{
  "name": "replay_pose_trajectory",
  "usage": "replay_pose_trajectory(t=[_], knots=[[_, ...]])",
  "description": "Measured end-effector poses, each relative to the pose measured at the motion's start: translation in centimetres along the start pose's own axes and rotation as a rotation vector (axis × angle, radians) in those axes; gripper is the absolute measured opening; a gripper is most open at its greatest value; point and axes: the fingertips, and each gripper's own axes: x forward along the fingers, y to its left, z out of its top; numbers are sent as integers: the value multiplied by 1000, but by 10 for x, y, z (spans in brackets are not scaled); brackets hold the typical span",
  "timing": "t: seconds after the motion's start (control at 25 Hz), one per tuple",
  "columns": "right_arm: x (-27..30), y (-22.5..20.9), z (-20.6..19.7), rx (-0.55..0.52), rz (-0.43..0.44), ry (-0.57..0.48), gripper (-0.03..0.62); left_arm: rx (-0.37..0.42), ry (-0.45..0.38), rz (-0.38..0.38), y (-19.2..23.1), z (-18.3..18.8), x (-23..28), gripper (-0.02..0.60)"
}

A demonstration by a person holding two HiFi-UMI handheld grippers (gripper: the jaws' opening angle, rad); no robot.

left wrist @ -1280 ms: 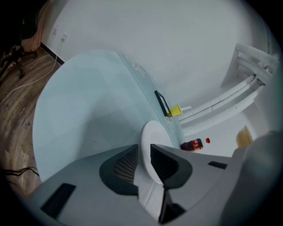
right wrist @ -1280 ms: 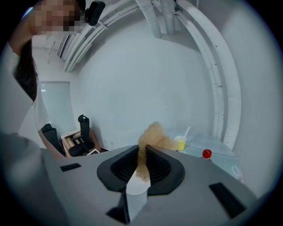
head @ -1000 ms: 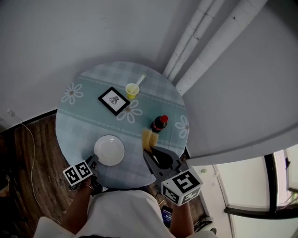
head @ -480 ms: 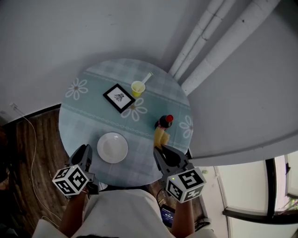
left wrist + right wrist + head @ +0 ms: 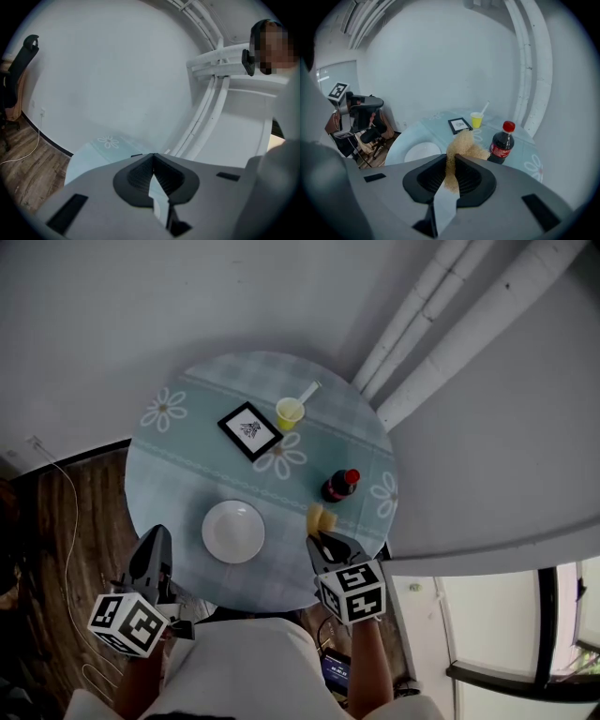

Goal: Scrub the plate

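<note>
Round table (image 5: 169, 474): plate (image 5: 233, 532), bottle (image 5: 340, 487), cup (image 5: 290, 412), framed card (image 5: 249, 430).

The left gripper (image 5: 153, 157) has its 2 jaws pressed together, their ribbed black pads meeting along 1 line, with nothing between them. Beyond the tips lies part of a round table (image 5: 91, 152) under a pale blue cloth with a white daisy print (image 5: 110, 141). White pipes (image 5: 205, 115) climb the white wall (image 5: 117, 70) behind it. At the left are a wooden floor (image 5: 28, 176), a white cable (image 5: 18, 158) and a black chair (image 5: 16, 75). A person (image 5: 269, 44) shows at the top right edge.
</note>
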Motion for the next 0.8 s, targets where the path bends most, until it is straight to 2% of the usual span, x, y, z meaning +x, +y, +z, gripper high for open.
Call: replay_pose_trajectory(t=[0.16, 0.2, 0.4, 0.52, 0.68, 0.8], knots=[[27, -7, -25, -8, -25, 95, 61, 112, 39, -7, -5, -5, -6, 9], [33, -7, -29, -12, -25, 113, 61, 116, 45, -15, -6, -6, -7, 9], [65, -6, -49, -17, -7, 200, 61, 113, 65, -45, -13, -8, -8, 9], [80, -8, -65, -40, -19, 258, 61, 83, 80, -55, -12, -10, -9, 9], [88, -12, -81, -73, -55, 319, 61, 69, 84, -40, -6, -10, -10, 9], [93, -10, -90, -100, -74, 348, 61, 91, 90, -6, 2, -11, -8, 9]])
